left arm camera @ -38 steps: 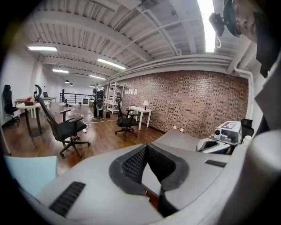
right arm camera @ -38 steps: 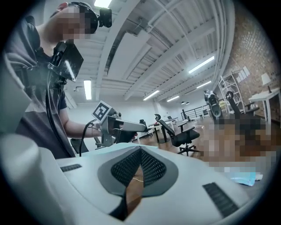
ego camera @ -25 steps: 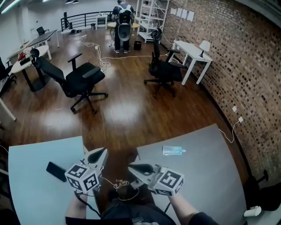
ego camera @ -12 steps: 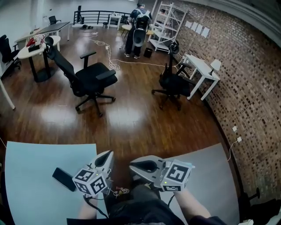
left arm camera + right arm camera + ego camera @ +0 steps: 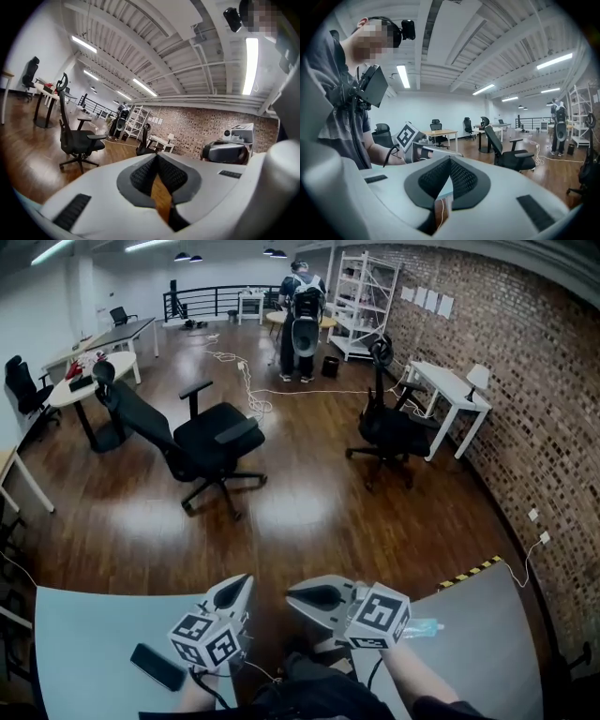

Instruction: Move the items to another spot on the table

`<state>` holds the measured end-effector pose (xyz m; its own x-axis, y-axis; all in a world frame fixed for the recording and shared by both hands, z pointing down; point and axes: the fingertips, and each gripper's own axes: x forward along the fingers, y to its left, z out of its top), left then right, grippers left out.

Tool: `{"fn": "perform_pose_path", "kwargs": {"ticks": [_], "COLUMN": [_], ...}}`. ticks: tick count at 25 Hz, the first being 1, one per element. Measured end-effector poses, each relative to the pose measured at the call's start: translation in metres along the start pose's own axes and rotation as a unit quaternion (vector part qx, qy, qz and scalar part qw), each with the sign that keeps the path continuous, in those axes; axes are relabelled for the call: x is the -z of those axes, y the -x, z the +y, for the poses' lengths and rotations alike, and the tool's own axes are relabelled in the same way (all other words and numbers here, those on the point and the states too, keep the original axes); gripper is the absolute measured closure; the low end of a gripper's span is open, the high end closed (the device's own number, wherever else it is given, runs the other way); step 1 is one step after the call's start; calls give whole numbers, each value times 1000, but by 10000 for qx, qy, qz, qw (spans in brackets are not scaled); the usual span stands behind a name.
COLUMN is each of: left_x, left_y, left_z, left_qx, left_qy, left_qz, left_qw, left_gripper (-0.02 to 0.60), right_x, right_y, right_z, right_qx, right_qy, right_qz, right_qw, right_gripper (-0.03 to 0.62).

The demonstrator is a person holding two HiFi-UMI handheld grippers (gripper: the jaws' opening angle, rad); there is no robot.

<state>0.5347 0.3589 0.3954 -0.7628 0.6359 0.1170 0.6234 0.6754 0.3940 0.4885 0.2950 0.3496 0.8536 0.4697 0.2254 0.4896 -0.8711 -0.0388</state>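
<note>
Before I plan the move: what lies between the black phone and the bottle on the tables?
In the head view, the left gripper and right gripper lie between the phone and bottle.

Two grippers, the left gripper (image 5: 240, 583) and the right gripper (image 5: 292, 593); two grey tabletops, the left tabletop (image 5: 84, 634) and the right tabletop (image 5: 487, 652); one black phone (image 5: 157, 667); one clear bottle (image 5: 424, 627); four black office chairs in the head view, the nearest chair (image 5: 208, 439), a second chair (image 5: 389, 430) by the brick wall, a third chair (image 5: 22, 382) at the left edge, a fourth chair (image 5: 117, 315) far back; one white desk (image 5: 450, 388) by that wall; one white shelf unit (image 5: 361, 292); one standing person (image 5: 302, 320)
</note>
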Motion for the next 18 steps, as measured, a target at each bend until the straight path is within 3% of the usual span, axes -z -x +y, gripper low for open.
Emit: {"fn": "perform_pose_path", "kwargs": {"ticks": [5, 9, 14, 18], "left_x": [-7, -16, -6, -8], "left_y": [-64, -153, -218, -261], "left_z": [19, 5, -12, -28], "left_qx": [79, 189, 440, 812], "left_qy": [-634, -924, -1129, -1361], "left_qz": [457, 577, 1262, 1567], "left_qw": [9969, 9939, 9846, 9748], "left_gripper": [574, 574, 574, 574], "right_x": [20, 31, 54, 55], "right_y": [4, 53, 80, 103], "right_z": [-81, -168, -216, -244], "right_qx": [309, 668, 801, 1068], "right_qy": [-256, -453, -1084, -1203], "right_qz": [-565, -952, -1263, -1433], "right_qw": [9976, 9922, 9828, 9765], "right_gripper": [615, 615, 615, 615]}}
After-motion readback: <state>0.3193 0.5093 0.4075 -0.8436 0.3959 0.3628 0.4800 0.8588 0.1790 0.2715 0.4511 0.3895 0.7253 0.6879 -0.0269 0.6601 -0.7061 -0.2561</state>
